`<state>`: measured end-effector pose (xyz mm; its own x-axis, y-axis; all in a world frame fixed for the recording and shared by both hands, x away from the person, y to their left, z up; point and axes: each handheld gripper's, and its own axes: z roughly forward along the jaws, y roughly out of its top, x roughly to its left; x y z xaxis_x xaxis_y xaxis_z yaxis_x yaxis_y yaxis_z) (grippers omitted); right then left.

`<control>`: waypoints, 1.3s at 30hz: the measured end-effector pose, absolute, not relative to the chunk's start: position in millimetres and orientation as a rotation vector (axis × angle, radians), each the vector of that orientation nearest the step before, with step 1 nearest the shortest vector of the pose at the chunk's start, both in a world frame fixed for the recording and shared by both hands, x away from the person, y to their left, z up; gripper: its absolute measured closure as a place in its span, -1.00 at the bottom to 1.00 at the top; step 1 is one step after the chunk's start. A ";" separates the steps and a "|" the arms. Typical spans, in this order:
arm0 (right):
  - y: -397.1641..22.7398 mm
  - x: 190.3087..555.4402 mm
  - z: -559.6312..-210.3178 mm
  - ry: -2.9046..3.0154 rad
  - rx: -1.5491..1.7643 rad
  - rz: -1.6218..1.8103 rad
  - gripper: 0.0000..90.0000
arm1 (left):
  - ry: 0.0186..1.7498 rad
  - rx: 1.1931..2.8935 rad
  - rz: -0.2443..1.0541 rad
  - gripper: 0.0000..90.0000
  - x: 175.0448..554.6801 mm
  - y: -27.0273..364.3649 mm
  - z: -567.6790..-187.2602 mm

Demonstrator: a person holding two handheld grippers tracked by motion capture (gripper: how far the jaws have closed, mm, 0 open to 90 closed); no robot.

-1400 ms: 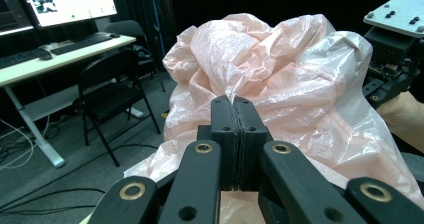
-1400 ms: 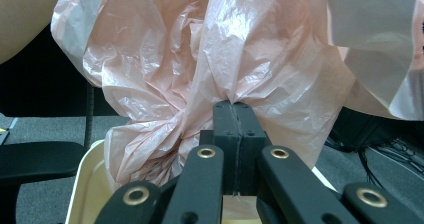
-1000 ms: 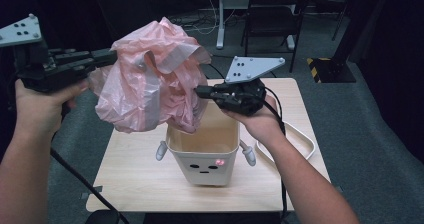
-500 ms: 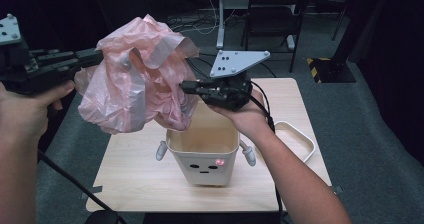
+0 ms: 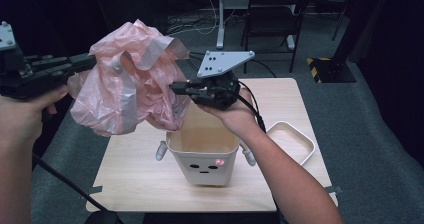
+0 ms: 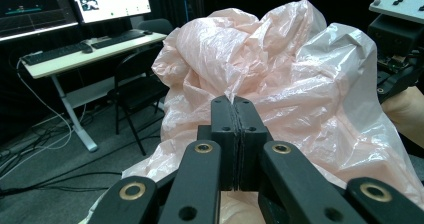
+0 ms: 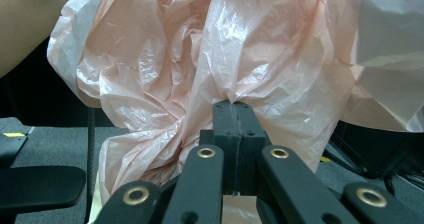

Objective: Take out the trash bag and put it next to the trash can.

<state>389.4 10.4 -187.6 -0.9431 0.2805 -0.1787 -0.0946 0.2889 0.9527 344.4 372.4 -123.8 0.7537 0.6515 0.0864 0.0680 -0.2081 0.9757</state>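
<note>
Above the worktop [image 5: 150,179], a crumpled pink plastic bag [image 5: 127,89] hangs in the air between the two hands, right over and a bit to the left of the little white bin [image 5: 202,156] with the face on it. The left hand-held gripper [image 5: 82,64] has its jaws pressed together on a fold at the bag's left side; in the left gripper view you can see the film bunched into the shut tips [image 6: 233,104]. The right hand-held gripper [image 5: 175,87] is pinching the opposite side the same way, film puckered where its jaws meet [image 7: 233,106].

Holding it at two spots well apart makes sense: thin film like this just collapses on itself, so the person looks to be stretching it out to find the mouth before lining the bin. It's kept up high so the loose bottom clears the bin's rim. A shallow white tray [image 5: 292,140], maybe the lid, sits off to the right, out of the way, leaving the bin open on top.
</note>
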 end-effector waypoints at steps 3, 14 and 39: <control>13.9 390.9 -188.8 2.256 0.170 1.696 1.00 | 0.579 1.716 0.591 0.98 343.5 374.9 -124.0; 23.7 395.1 -193.2 2.287 0.165 1.683 1.00 | 0.588 1.712 0.605 0.98 340.2 381.1 -121.0; 40.9 401.1 -202.0 2.405 0.161 1.620 1.00 | 0.598 1.683 0.616 0.98 337.0 391.1 -120.3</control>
<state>401.1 40.9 -202.0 -0.9658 0.2217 -0.1343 -0.0412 0.3804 0.9239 337.0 391.1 -120.3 0.7289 0.6798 0.0806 0.0607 -0.1814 0.9815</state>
